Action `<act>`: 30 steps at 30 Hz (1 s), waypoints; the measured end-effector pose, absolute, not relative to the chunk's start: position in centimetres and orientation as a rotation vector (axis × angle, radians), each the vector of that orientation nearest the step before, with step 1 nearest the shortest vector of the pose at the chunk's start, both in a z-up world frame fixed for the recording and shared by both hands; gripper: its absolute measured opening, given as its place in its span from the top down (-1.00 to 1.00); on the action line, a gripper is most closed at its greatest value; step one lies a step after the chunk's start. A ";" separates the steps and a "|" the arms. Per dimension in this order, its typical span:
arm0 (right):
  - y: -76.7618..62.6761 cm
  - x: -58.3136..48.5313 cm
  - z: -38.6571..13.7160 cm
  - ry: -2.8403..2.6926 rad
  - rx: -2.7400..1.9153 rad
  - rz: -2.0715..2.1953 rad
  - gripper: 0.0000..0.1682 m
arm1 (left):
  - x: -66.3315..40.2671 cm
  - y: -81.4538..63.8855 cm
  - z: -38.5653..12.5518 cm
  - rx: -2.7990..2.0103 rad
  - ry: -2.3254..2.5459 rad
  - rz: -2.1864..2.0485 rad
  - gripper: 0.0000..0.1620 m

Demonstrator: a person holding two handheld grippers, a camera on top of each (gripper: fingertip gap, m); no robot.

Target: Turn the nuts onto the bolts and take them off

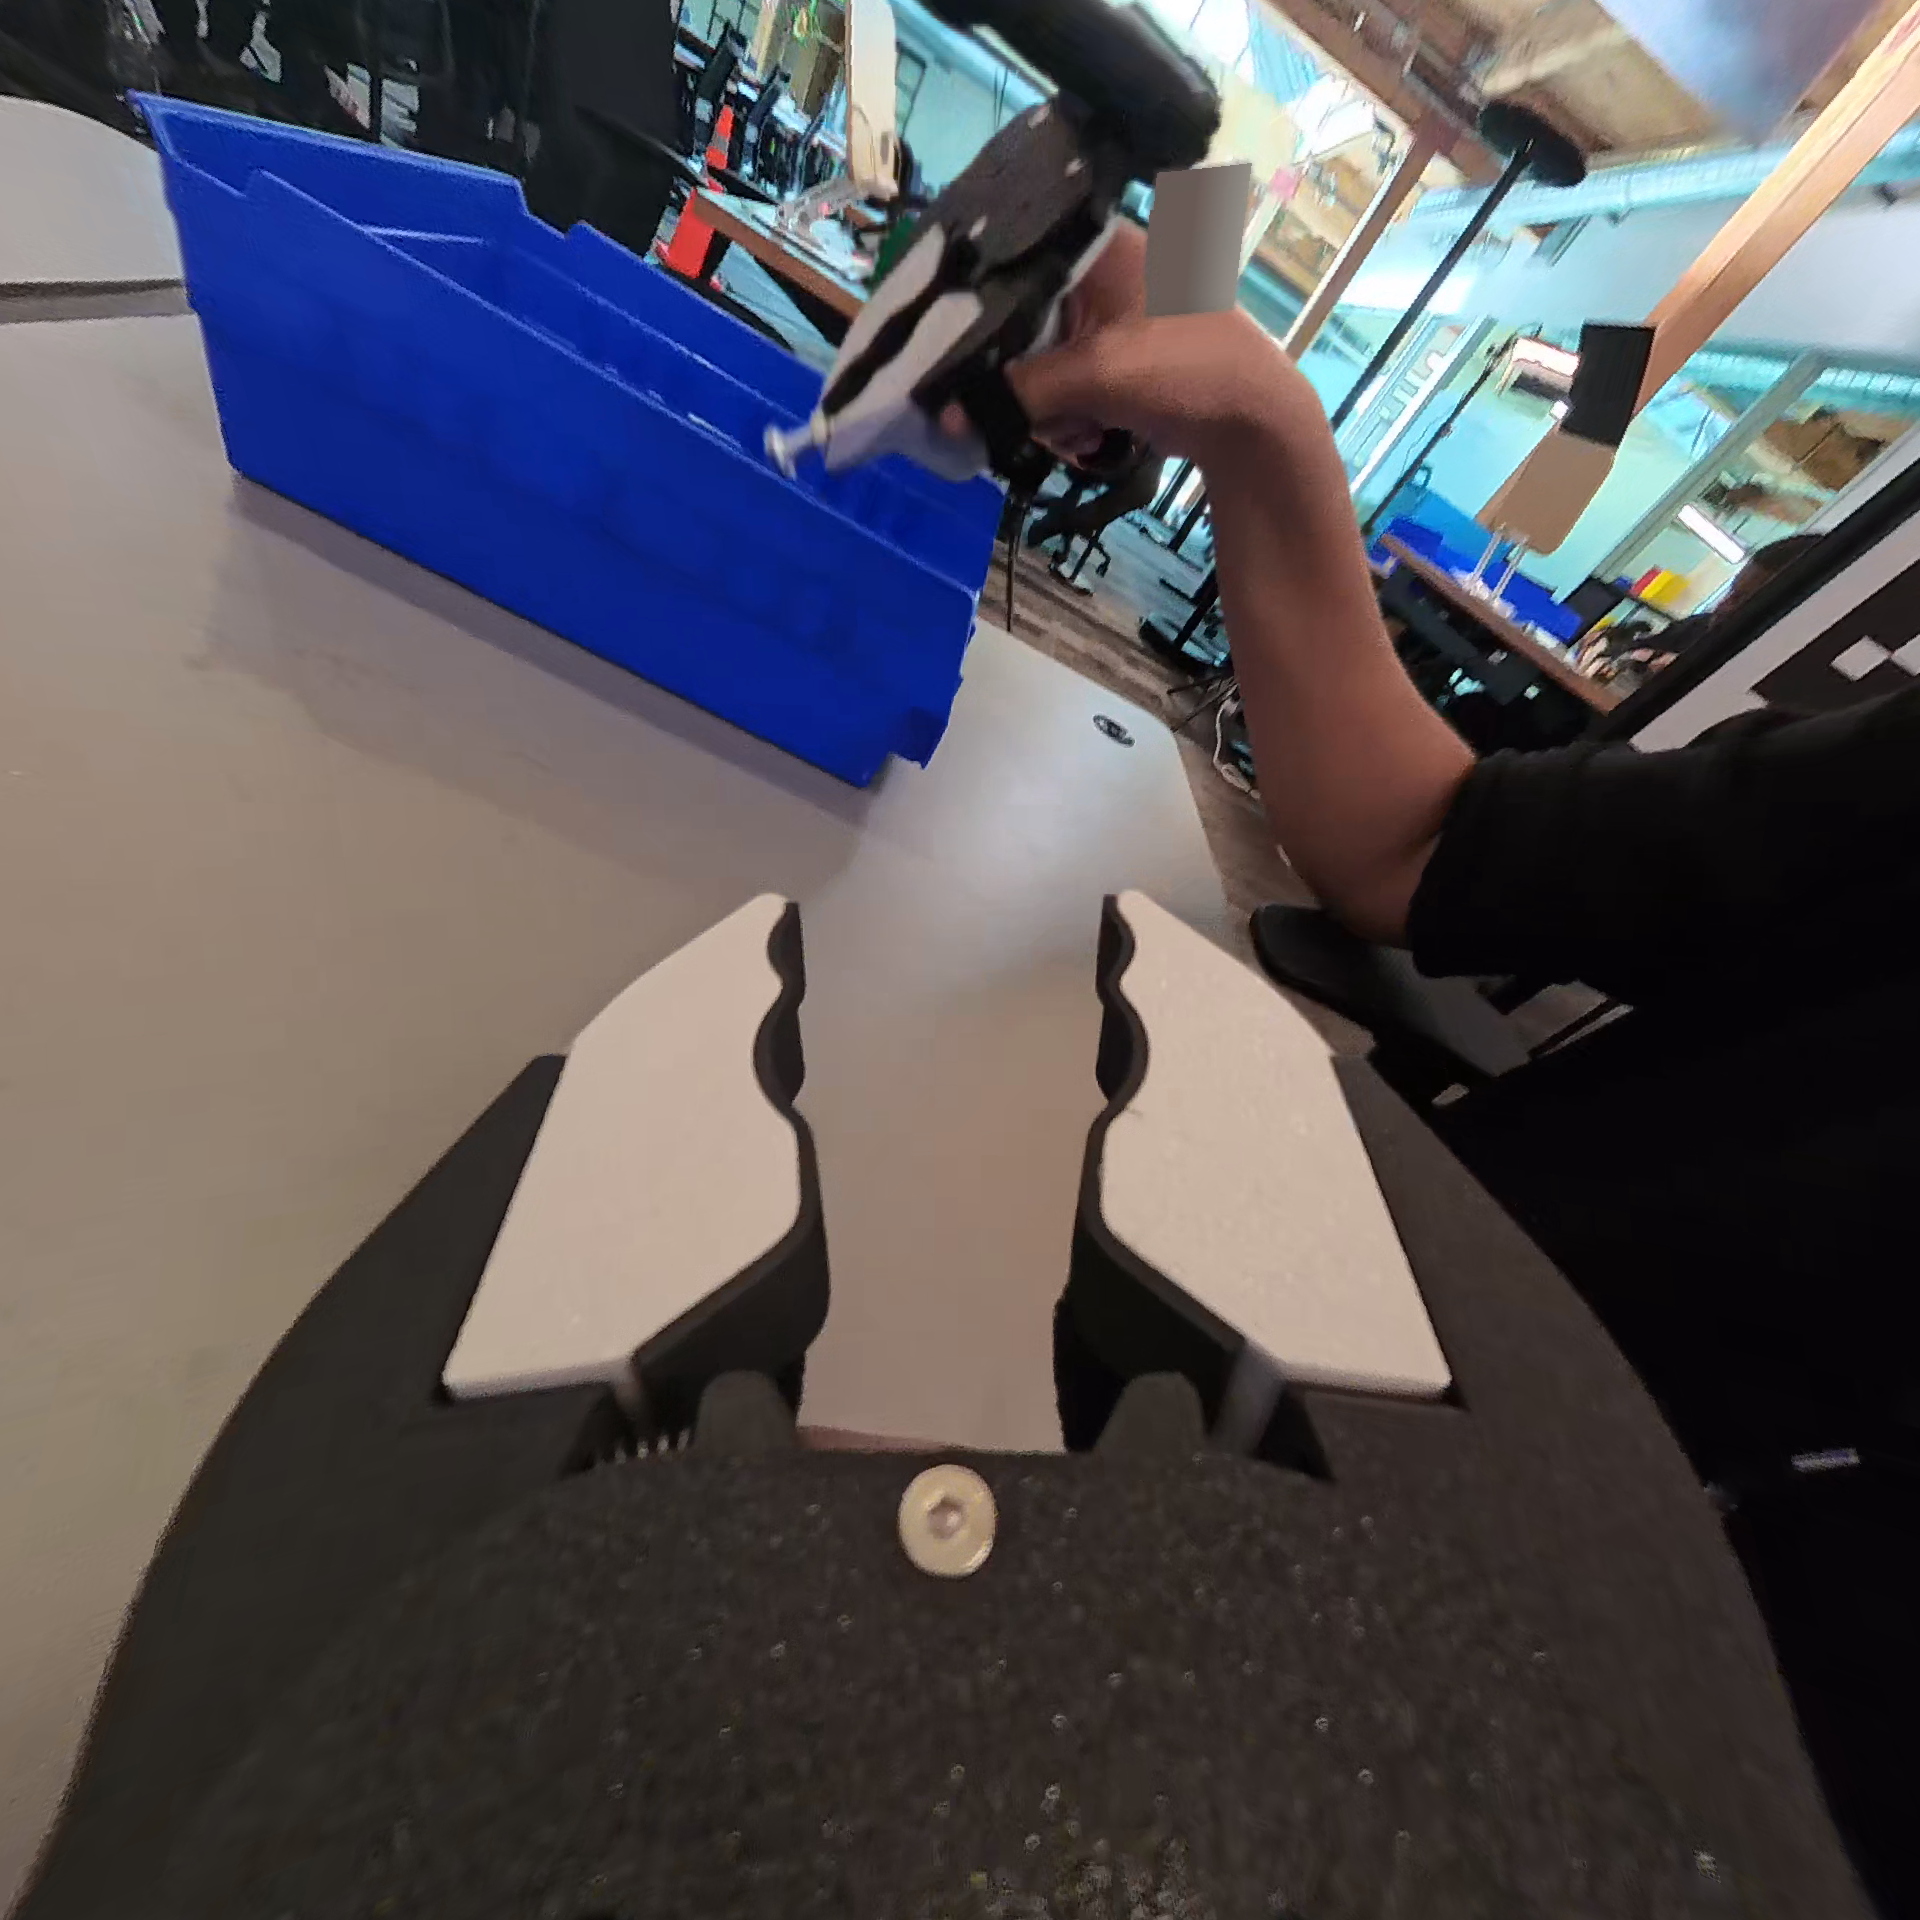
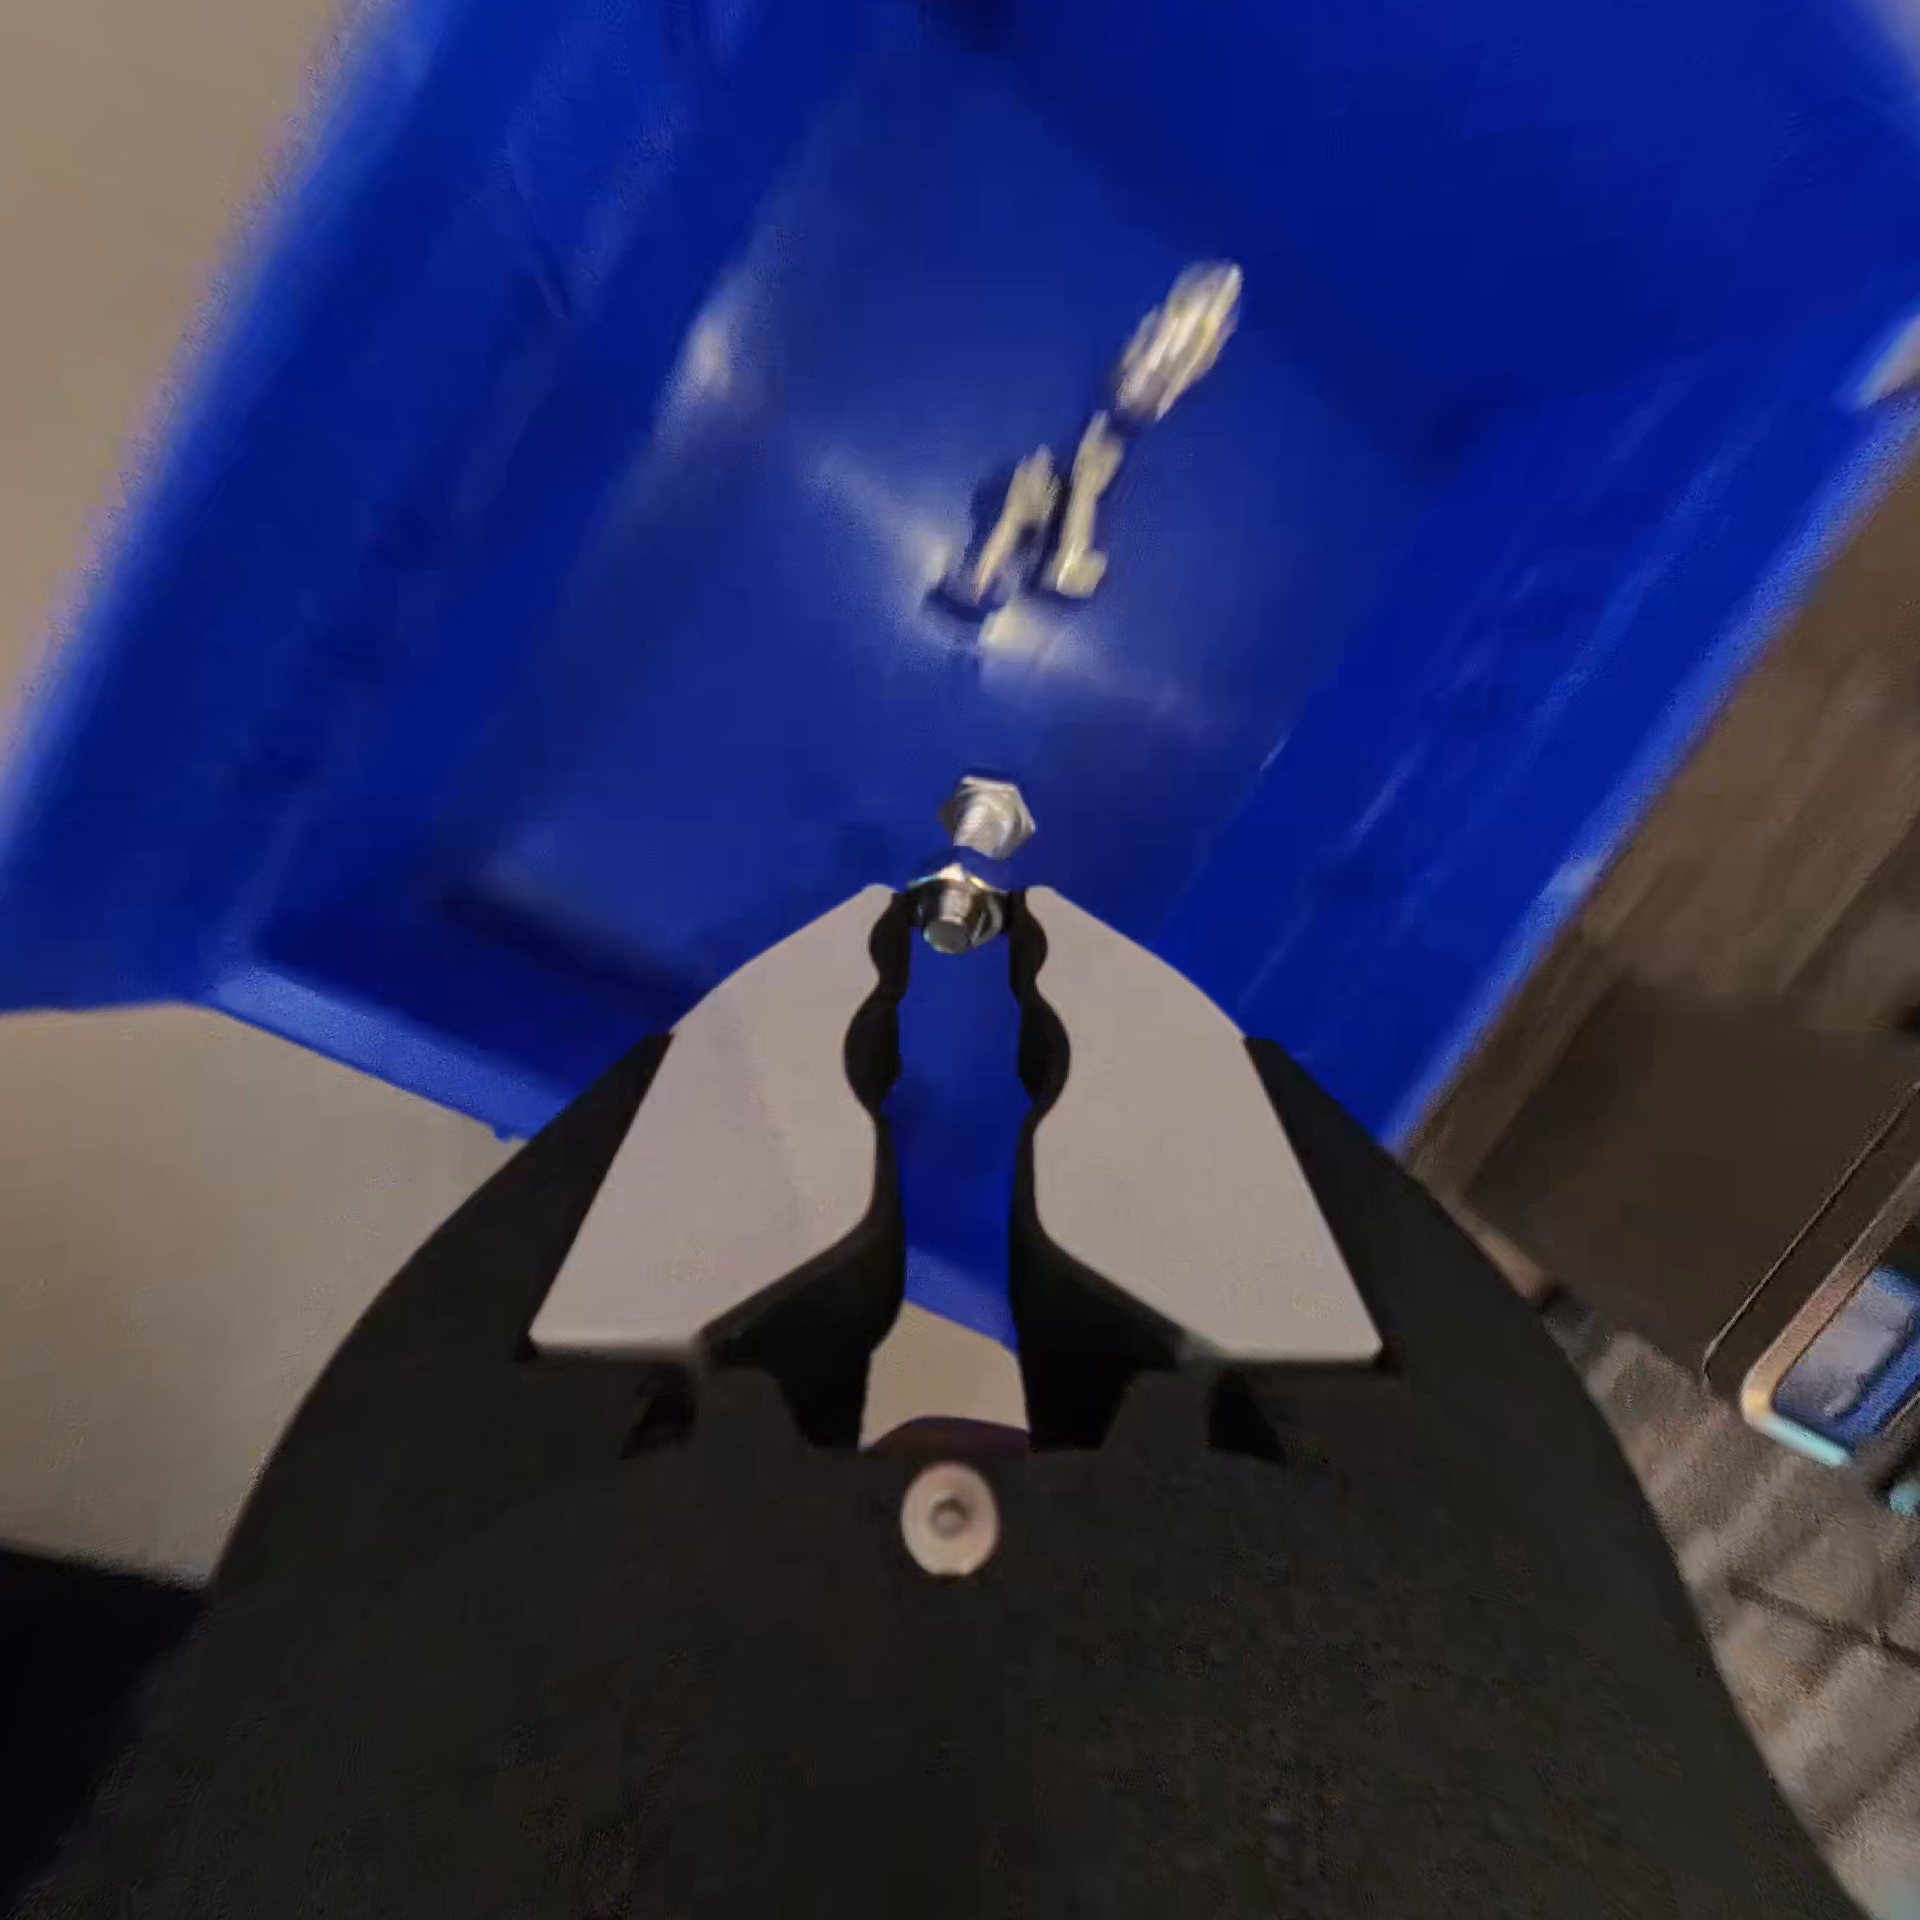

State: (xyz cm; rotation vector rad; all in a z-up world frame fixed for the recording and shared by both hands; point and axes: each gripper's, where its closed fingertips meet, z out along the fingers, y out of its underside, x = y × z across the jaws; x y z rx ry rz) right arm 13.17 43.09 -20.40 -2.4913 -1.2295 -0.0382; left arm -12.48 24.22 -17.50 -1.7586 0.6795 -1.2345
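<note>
My right gripper (image 2: 956, 902) is shut on a silver bolt with a nut on it (image 2: 971, 862), held at the fingertips above the open blue bin (image 2: 468, 623). The bolt's hex head points away, down toward the bin floor. Several more bolts and nuts (image 2: 1091, 457) lie blurred on the bin floor. In the left wrist view the right gripper (image 1: 831, 436) shows held over the blue bin (image 1: 582, 499) with the bolt (image 1: 787, 447) at its tip. My left gripper (image 1: 951, 914) is open and empty, low over the grey table (image 1: 312, 831).
The person's forearm (image 1: 1309, 623) and dark sleeve reach in from the right. The table's right edge drops to a floor with a chair base (image 1: 1351, 977). Desks and stands fill the room behind. A metal-framed object (image 2: 1829, 1361) sits at the right. One gripper's finger ends stand about 30 cm off the other's.
</note>
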 end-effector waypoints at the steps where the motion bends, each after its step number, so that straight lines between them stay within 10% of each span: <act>1: 42.3 13.8 -22.6 -1.290 -2.572 -0.039 0.78 | -12.3 24.1 -17.7 -1.762 0.700 -1.213 0.35; 16: 41.3 14.4 -26.6 -1.412 -2.697 -0.035 0.54 | -11.8 23.5 -18.1 -1.769 0.774 -1.194 0.35; 25: 40.1 12.1 -9.9 -0.965 -1.986 0.239 0.45 | -12.6 17.6 -10.9 -1.687 0.824 -1.036 0.32; 30: 35.7 12.9 -11.3 -0.750 -1.827 0.284 0.37 | -18.3 13.9 -8.3 -1.762 0.563 -0.672 0.38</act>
